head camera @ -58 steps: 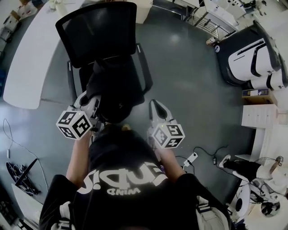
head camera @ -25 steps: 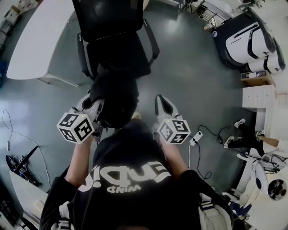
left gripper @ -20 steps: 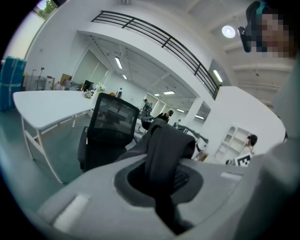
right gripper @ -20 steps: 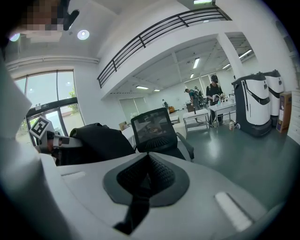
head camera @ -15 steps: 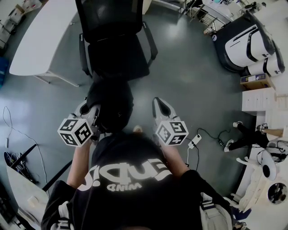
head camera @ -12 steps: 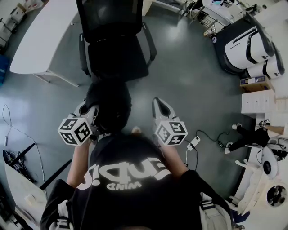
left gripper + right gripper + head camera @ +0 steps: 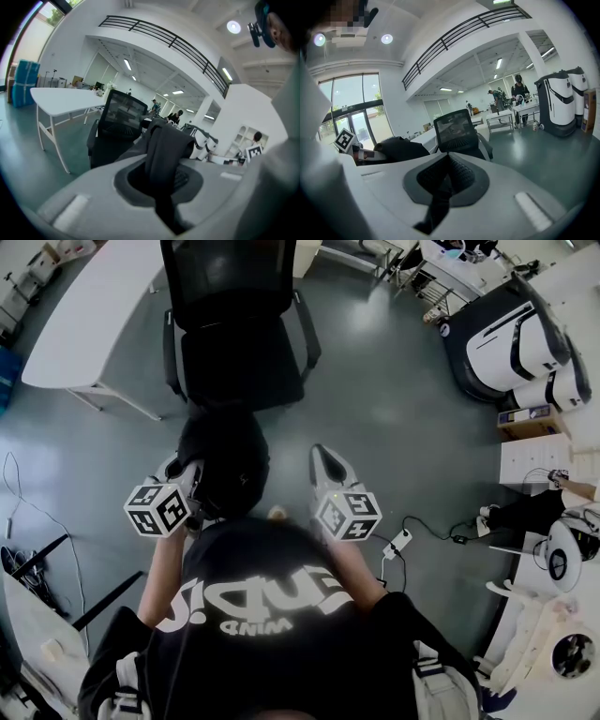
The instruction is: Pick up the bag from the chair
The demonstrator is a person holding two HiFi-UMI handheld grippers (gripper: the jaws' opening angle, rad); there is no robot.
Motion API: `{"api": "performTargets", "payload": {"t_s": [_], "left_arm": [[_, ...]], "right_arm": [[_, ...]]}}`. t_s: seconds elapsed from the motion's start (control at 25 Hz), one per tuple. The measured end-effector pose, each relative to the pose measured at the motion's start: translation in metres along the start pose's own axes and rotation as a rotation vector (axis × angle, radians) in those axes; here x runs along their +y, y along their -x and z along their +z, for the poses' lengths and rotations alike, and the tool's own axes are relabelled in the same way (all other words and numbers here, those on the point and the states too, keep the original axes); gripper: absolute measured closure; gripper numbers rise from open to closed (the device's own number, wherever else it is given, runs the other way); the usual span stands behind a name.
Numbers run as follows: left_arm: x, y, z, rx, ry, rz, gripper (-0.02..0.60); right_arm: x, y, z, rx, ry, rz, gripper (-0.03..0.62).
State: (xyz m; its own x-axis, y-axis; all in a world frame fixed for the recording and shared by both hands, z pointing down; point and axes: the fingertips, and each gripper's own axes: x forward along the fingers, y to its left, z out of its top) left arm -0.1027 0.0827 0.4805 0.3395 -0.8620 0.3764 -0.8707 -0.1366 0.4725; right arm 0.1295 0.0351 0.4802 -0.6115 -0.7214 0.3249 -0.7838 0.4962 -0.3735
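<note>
I had left gripper pinching strap of black bag. Bag hung off office chair, just past seat's front edge. Right gripper had jaws pressed together, empty. I judged pickup essentially done.

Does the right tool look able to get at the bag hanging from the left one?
Probably yes. The bag hangs from the left tool beside the right tool, nothing between them. The right tool's jaws are together, so they'd need opening.
</note>
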Motion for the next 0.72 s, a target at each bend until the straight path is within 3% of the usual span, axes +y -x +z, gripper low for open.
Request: {"api": "performTargets", "payload": {"t_s": [0.72], "left_arm": [[-0.025, -0.010, -0.010, 0.026, -0.008, -0.014, 0.554]], "right_arm": [[-0.012, 0.015, -0.010, 0.013, 0.000, 0.023, 0.592]]}}
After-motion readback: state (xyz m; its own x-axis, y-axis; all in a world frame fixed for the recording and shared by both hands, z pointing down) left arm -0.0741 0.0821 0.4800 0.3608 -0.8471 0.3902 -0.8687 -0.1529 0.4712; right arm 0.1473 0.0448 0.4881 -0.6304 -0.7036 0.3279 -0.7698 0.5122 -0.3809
